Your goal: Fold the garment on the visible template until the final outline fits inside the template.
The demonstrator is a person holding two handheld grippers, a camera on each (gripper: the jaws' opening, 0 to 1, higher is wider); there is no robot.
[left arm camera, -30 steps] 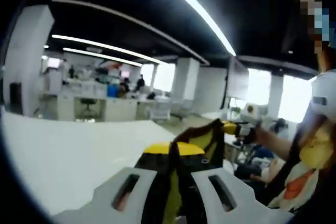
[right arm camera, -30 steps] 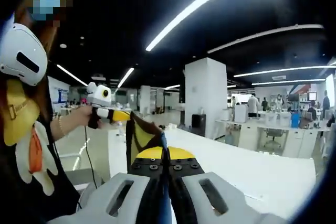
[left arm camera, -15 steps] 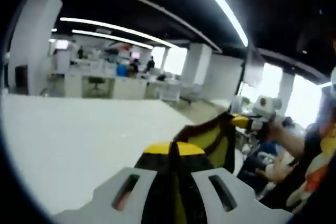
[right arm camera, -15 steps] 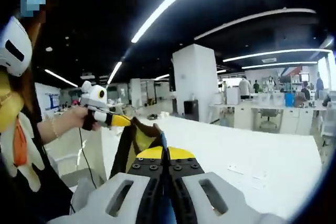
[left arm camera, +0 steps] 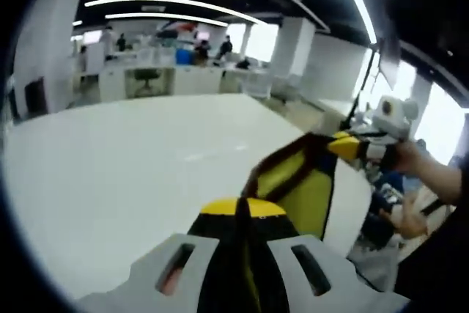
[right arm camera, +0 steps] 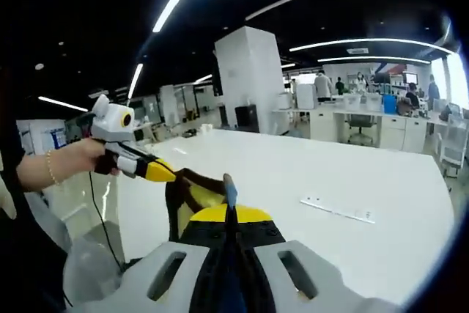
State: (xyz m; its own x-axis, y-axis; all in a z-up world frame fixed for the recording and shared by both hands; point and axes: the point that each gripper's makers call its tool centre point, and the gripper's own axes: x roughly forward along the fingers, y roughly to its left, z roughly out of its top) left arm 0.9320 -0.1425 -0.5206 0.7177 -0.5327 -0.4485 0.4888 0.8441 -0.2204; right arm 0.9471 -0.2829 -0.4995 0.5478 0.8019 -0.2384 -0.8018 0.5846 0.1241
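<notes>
A black and yellow garment [left arm camera: 297,192] hangs stretched in the air between my two grippers, above a white table [left arm camera: 132,174]. My left gripper [left arm camera: 243,214] is shut on one part of the cloth, which runs up between its jaws. In the left gripper view the other gripper [left arm camera: 359,148] enters from the right, held by a hand and clamped on the garment's far corner. My right gripper [right arm camera: 229,214] is shut on the garment [right arm camera: 192,199]. In the right gripper view the left gripper [right arm camera: 143,166] comes in from the left, pinching the cloth's other end.
The white table [right arm camera: 352,203] stretches wide ahead, with a thin white strip [right arm camera: 338,211] lying on it. A person's hand [right arm camera: 66,166] and arm are at the left. Desks, chairs, a white pillar [right arm camera: 249,78] and people stand in the office behind.
Both views have tilted downward, so more of the table shows. The garment stays clamped in both grippers and now hangs closer to the tabletop.
</notes>
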